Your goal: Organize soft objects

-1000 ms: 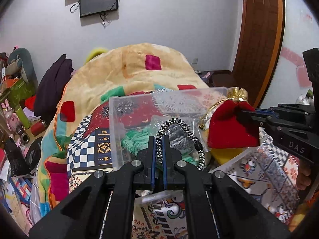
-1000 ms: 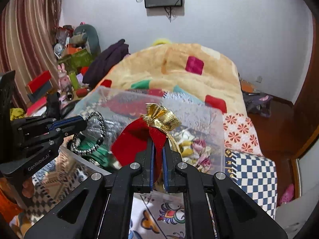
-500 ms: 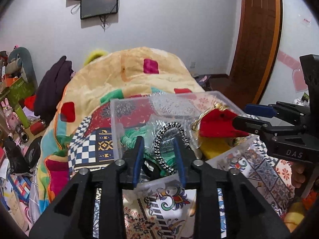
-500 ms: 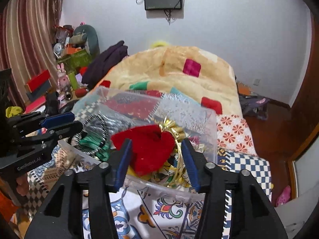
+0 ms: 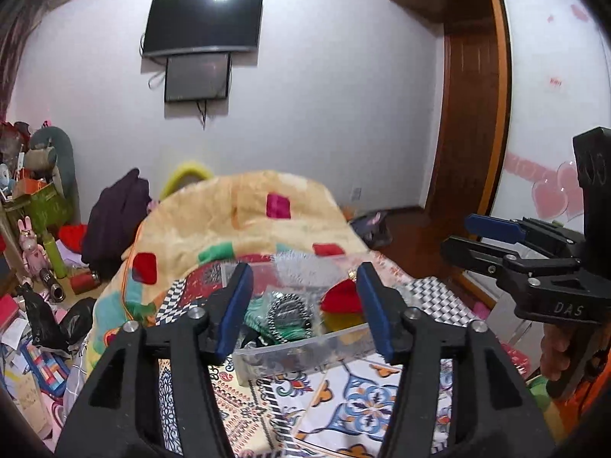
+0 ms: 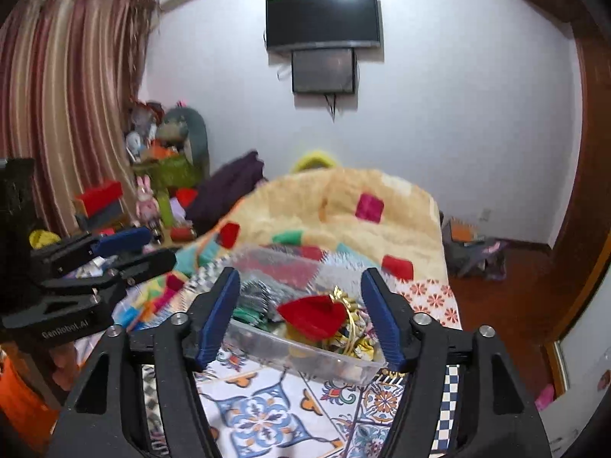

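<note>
— Both hand-held grippers are showing now. What is the left hand-held gripper [image 5: 303, 307] doing?
— It is hanging with its blue-padded fingers [image 5: 233, 311] spread wide, gripping nothing, just near of the clear plastic box [image 5: 301, 347].
— And the right hand-held gripper [image 6: 299, 313]?
— It is also gaping wide and carrying nothing, framing the same box from the near side. In the left wrist view it is sticking in from the right edge.
— Where are the soft things sitting?
— They are lying inside the box. The red velvet pouch [image 6: 311, 316] with its gold top [image 6: 343, 297] is resting toward the right, on top of the pile. The black-and-white braided cord [image 5: 286, 313] is curling to its left, over something green [image 5: 254, 313].
— What is the box resting on?
— It is sitting on the bed, on a patterned cloth [image 6: 263, 416] with blue and orange motifs.
— Anything farther off?
— A cream blanket [image 5: 233, 221] with coloured squares is heaped beyond the box, and a television [image 6: 322, 19] is hanging on the far wall.
</note>
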The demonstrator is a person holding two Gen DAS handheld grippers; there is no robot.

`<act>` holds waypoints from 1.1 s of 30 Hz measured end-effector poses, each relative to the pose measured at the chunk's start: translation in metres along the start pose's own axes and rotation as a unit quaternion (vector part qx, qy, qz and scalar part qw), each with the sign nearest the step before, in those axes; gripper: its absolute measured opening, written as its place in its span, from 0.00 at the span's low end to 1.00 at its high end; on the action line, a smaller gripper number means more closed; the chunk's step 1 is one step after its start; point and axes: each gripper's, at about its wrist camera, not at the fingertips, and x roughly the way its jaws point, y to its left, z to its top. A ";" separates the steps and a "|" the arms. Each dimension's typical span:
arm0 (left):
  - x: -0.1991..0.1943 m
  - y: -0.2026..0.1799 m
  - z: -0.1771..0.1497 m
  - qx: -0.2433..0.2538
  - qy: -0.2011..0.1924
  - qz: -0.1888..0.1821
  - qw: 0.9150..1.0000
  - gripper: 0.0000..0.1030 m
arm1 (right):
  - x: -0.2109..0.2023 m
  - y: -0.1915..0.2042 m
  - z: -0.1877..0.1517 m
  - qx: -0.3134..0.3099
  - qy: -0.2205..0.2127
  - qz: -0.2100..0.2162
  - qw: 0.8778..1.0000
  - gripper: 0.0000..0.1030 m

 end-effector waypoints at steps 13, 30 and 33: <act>-0.048 -0.023 -0.007 -0.001 -0.056 0.007 0.998 0.96 | -0.039 0.007 -0.014 0.013 -0.065 0.001 0.998 0.92; -0.041 -0.026 -0.016 0.007 -0.046 0.019 0.999 0.98 | -0.050 0.005 -0.028 0.015 -0.070 -0.002 0.997 0.94; -0.041 -0.026 -0.017 0.006 -0.045 0.020 0.999 0.98 | -0.050 0.005 -0.029 0.015 -0.070 -0.001 0.997 0.94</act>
